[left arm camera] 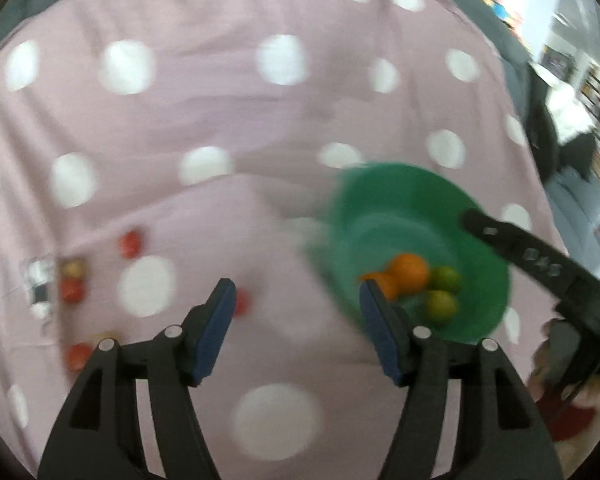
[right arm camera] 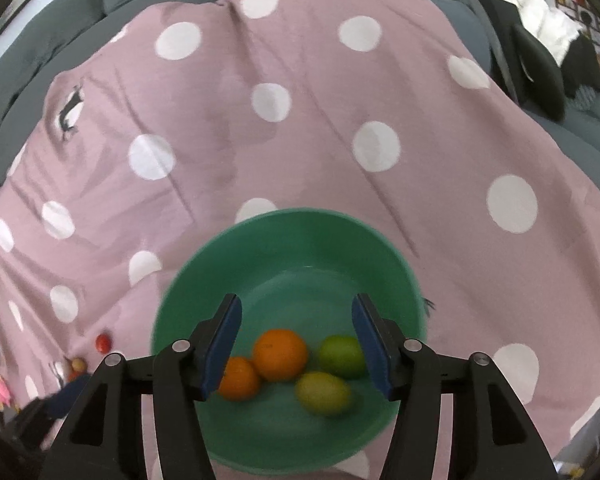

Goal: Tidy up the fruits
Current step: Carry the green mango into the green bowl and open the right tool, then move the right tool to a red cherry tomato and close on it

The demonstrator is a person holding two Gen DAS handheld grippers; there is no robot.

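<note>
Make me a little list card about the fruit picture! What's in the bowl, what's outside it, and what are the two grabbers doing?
Bowl: green bowl on the pink polka-dot cloth
In the bowl: two oranges, touching; two green fruits
Outside the bowl: small red fruits loose on the cloth, to the left
Left gripper: open, holding nothing
Right gripper: open, holding nothing, above the bowl

Your left black two-finger gripper has its blue-padded fingers spread wide apart, and nothing is between them. Your right black two-finger gripper is also spread wide, its fingers holding nothing. In the left wrist view it reaches in from the right side.
</note>
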